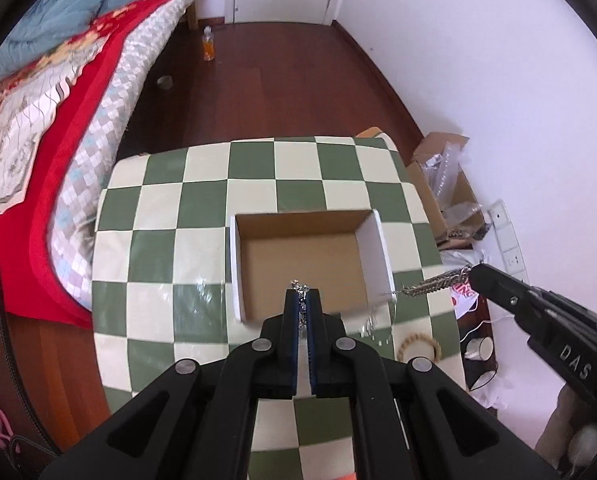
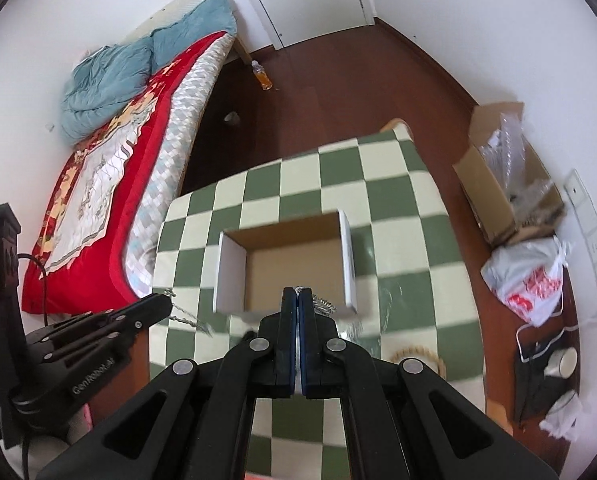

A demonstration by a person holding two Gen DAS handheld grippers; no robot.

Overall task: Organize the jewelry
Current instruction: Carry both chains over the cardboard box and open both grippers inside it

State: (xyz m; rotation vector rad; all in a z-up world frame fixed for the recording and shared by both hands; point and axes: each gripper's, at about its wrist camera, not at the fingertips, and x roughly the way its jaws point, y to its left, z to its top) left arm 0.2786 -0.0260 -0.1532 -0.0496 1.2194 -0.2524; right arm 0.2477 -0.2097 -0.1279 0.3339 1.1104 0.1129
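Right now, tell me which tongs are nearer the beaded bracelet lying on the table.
Right, by a little. The right tongs hang just in front of the beaded bracelet, slightly to its left. The left tongs are further out, beyond the table's left edge.

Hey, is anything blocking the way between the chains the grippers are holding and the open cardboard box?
Nothing visible. The left hand-held gripper holds a silver chain over the box, whose top is open and inside bare. The right hand-held gripper holds another chain beside the box's right wall.
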